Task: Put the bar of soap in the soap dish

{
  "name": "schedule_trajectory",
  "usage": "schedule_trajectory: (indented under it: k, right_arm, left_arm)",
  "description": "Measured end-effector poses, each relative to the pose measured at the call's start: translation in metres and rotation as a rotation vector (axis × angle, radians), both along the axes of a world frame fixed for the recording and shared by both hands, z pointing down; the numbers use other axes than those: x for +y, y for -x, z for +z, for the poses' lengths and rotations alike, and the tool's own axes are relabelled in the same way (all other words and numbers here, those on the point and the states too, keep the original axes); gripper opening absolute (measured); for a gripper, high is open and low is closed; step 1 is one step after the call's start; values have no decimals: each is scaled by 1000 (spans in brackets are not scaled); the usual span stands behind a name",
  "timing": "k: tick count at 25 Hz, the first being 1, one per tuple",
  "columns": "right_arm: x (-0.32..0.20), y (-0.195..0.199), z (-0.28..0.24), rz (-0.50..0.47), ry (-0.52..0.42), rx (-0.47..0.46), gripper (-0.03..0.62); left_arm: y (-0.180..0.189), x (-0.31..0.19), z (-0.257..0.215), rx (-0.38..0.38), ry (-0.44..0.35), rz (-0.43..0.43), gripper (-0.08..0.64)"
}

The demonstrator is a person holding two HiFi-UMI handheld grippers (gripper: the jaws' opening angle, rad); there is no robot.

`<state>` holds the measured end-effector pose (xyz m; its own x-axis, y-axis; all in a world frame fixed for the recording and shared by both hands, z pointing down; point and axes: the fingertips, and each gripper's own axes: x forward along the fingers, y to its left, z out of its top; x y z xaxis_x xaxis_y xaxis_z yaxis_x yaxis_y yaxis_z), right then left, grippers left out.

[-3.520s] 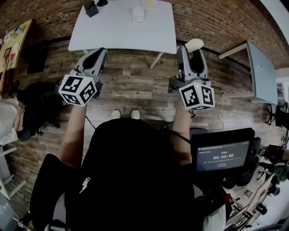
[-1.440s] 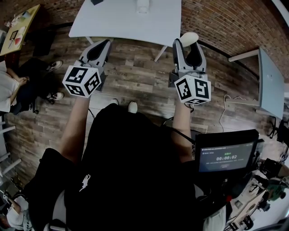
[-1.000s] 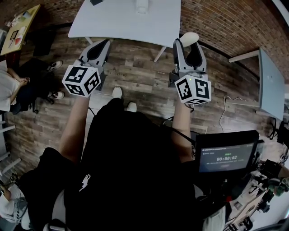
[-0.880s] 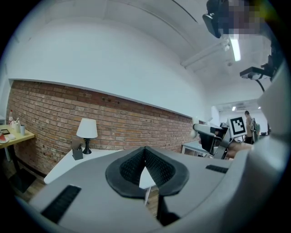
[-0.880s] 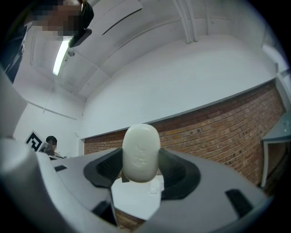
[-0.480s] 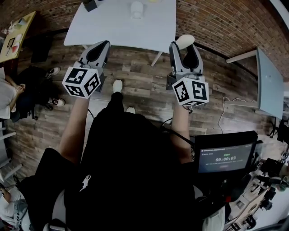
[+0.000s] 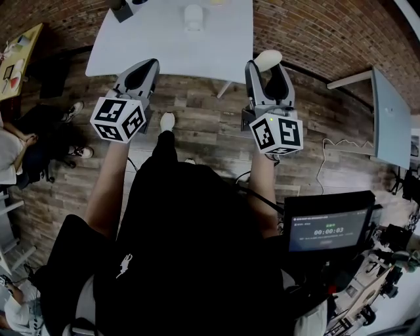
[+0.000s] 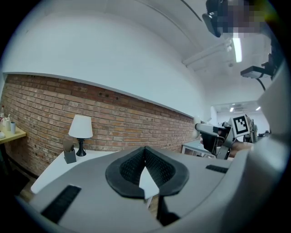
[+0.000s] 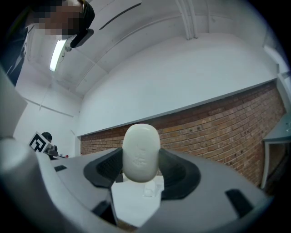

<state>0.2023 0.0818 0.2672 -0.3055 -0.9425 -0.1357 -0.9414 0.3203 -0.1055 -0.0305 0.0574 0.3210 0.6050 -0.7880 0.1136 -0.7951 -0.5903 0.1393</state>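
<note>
A white oval bar of soap (image 9: pixel 141 152) stands upright between the jaws of my right gripper (image 9: pixel 141 169), which is shut on it. In the head view the soap (image 7: pixel 268 59) pokes out of the right gripper (image 7: pixel 270 71), held above the wooden floor short of the white table (image 7: pixel 164 49). A small white soap dish (image 7: pixel 192 16) sits on the table's far middle; the right gripper view shows the dish (image 9: pixel 149 189) just below the soap. My left gripper (image 7: pixel 140 75) is shut with nothing in it, its pads (image 8: pixel 157 166) meeting at the tip.
A white-shaded lamp (image 8: pixel 80 132) and a dark holder (image 8: pixel 69 156) stand at the table's far left, against a brick wall. A second grey table (image 7: pixel 387 118) is to the right. A seated person's legs (image 7: pixel 72 131) and a yellow table are at left.
The person has stepped toward the white table, which now lies closer under the grippers. Both grippers keep their pose; the right still holds the soap.
</note>
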Motion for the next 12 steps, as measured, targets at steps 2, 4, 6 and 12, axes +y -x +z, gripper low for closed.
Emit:
schedule_trajectory:
  k: [2,4,6,12]
  right_arm:
    - [-12,3,3,1,7,0,253]
    - [-25,6,5,2,15,2,253]
    - [-40,11,4,3,20,0,253]
    - [-97,35,2,0,34,1,253]
  left_arm:
    - [6,-13,5,1,12,-2,6]
    - [10,-28,9,3,21,0,6]
    - [14,-44,9,3,24,9,6]
    - [25,-105,10,-7,34,47,6]
